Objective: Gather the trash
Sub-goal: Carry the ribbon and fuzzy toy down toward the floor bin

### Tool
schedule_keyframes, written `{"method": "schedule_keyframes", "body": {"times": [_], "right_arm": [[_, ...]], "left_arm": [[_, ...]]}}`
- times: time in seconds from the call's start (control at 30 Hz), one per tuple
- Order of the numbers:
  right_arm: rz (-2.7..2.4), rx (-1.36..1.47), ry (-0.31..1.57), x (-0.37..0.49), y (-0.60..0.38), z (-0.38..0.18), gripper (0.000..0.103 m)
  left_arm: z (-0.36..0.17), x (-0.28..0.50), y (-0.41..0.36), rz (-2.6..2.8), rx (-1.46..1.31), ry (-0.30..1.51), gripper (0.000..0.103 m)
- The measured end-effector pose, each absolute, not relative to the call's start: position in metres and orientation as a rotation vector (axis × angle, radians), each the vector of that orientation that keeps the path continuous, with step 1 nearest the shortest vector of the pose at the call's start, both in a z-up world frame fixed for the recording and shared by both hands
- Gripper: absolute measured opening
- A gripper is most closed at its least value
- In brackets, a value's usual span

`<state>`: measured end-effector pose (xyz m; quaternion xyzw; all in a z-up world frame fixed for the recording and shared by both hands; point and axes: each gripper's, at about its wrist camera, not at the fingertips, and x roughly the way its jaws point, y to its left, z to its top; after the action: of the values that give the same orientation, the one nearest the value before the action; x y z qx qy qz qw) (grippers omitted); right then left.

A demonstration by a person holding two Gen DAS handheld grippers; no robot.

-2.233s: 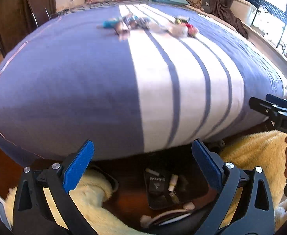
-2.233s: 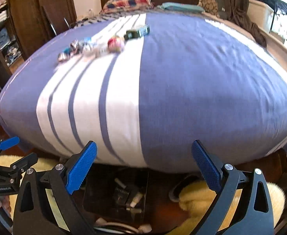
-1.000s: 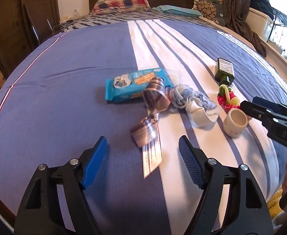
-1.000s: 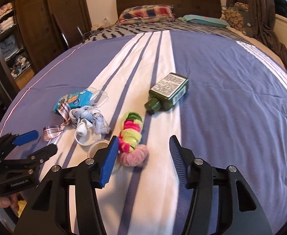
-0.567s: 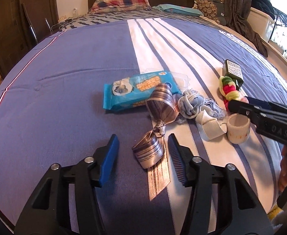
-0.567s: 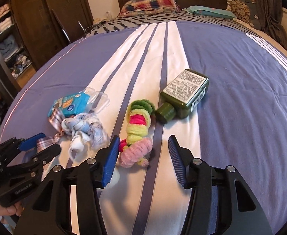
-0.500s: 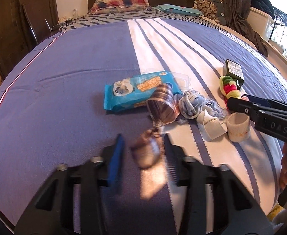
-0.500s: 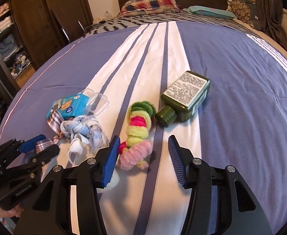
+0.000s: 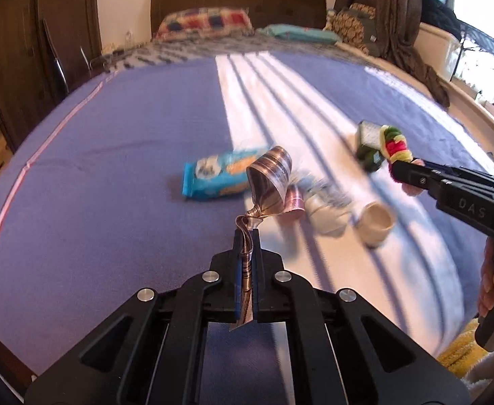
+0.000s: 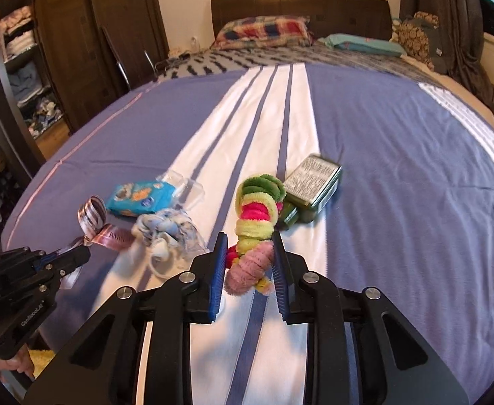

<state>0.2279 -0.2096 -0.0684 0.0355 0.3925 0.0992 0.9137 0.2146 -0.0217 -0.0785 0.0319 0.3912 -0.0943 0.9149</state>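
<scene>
The left claw [image 9: 246, 246] has just been closing, and now it is shut tight on a shiny striped ribbon [image 9: 268, 177]. The ribbon's tail sits between the blue pads, and its big loop sticks up past the tips, above the bed [image 9: 111, 155].

The right claw [image 10: 249, 256] has just been closing too, and it is squeezing the pink end of a fuzzy stack of hair ties [image 10: 257, 209]. The yellow, pink and green rings of the stack reach away from the claw.

Just past the ribbon loop lies a blue snack packet [image 9: 219, 177] on the bed cover. Next to the ribbon, on the side toward the hair ties, is a blurry bundle of white and blue cord [image 9: 321, 199], and beside that a small white cup [image 9: 377, 219] on its side. Right behind the hair ties lies a dark green bottle [image 10: 311, 185] with a white label. At the far end of the bed are a checked pillow [image 10: 263, 30] and the dark wood headboard [image 10: 301, 3].
</scene>
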Motion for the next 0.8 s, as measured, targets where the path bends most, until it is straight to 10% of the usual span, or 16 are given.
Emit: {"method": "schedule_keyframes", "body": {"times": [0.8], "right_arm": [[0.212,0.049,0.638,0.067,-0.218,0.006,0.026]], "left_arm": [[-0.014,0.055,-0.050,-0.306,0.072,0.651,0.003]]}}
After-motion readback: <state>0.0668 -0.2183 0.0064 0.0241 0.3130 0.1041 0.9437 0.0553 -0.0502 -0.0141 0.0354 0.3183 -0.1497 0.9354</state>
